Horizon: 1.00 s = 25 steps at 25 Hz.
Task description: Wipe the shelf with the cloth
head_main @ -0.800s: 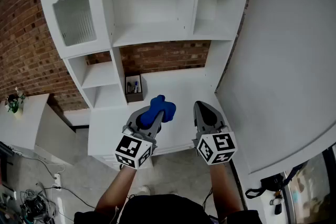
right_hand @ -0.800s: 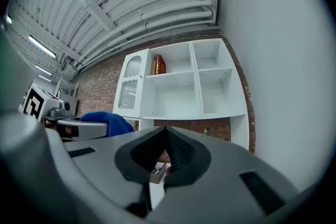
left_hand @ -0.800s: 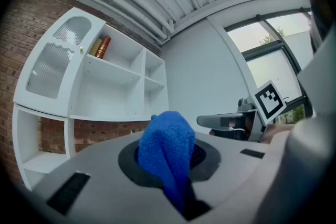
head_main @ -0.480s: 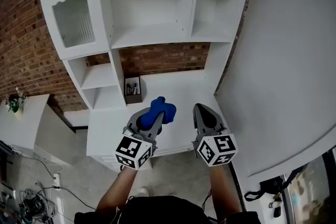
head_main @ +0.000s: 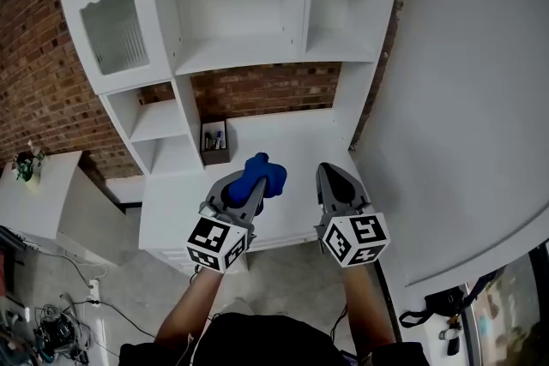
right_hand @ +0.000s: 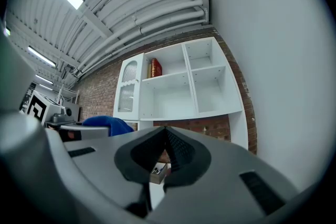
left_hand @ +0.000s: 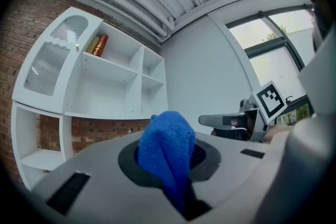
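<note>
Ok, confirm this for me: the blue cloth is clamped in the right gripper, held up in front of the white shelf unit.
Wrong gripper: the blue cloth is clamped in the left gripper, as the left gripper view shows; the right gripper is shut on nothing. It is indeed held up in front of the white shelf unit.

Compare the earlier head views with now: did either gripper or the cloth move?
No real change. The white shelf unit sits slightly further left in the head view, which looks like camera drift. The left gripper stays shut on the blue cloth; the right gripper stays shut and empty, both short of the shelves.
</note>
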Tool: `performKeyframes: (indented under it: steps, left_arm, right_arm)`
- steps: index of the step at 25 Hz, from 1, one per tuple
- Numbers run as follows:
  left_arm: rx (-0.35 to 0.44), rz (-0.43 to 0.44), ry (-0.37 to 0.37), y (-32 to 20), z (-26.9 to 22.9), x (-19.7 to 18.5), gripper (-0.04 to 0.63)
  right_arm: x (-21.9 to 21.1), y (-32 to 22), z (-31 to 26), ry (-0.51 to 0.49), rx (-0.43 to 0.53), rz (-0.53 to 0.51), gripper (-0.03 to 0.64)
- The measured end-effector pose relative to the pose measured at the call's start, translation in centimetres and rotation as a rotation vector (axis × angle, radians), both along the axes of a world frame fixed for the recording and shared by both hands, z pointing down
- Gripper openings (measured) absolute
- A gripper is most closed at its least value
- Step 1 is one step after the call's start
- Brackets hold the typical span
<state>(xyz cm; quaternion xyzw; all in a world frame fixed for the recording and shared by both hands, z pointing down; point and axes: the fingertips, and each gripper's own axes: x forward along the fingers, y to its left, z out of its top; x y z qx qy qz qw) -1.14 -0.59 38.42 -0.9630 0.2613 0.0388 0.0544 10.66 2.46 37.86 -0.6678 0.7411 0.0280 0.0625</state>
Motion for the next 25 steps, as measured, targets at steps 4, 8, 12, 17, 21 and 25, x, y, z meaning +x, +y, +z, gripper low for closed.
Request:
performKeyframes:
  steps: [4, 8, 12, 17, 21, 25]
  left_arm:
    - [0.001, -0.011, -0.005, -0.7, 0.1, 0.4, 0.055]
    - [-0.007, -0.031, -0.004, -2.1, 0.3, 0.2, 0.055]
    - [-0.015, -0.043, 0.002, -4.1, 0.6, 0.2, 0.055]
    - [-0.03, -0.021, 0.022, -6.9, 0.5, 1.2, 0.055]
    - [-0.026, -0.026, 0.018, -10.3, 0.2, 1.7, 0.055]
    - [-0.034, -0.035, 0.025, -14.0, -0.2, 2.1, 0.055]
  right_arm:
    - [0.3, -0.7, 0.3, -0.003, -0.005, -0.014, 0.018]
    - [0.5, -2.3, 0.7, -0.014, -0.017, -0.017, 0.018]
    - [0.3, -4.2, 1.2, -0.003, -0.031, -0.029, 0.018]
    - [1.0, -7.3, 1.2, -0.002, -0.035, -0.032, 0.018]
    - [1.8, -10.2, 1.0, -0.003, -0.037, -0.025, 0.018]
    - [2.7, -13.4, 0.8, -0.004, -0.051, -0.016, 0.018]
